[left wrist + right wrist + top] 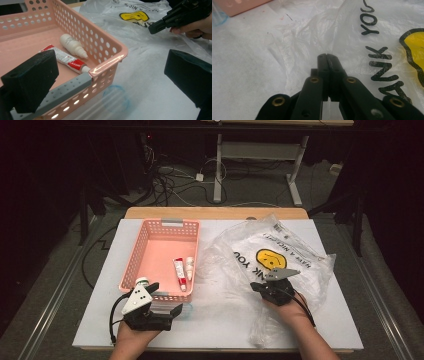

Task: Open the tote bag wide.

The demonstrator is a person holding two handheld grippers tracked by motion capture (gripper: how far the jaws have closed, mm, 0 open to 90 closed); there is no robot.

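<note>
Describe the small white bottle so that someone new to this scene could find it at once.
Start at the pink basket on the table's left half. At its near right corner lie two small things side by side: the white bottle is the right one, plain and stubby beside a red-and-white tube.

A white desk with a wooden far edge carries a small red-and-white tube and a little white bottle, lying side by side and almost touching. A clear cup with a blue rim lies on the desk at 6 o'clock from them. Beyond the desk, at 12 o'clock, a tangle of cables runs over the grey floor, beside the white legs of another table.
</note>
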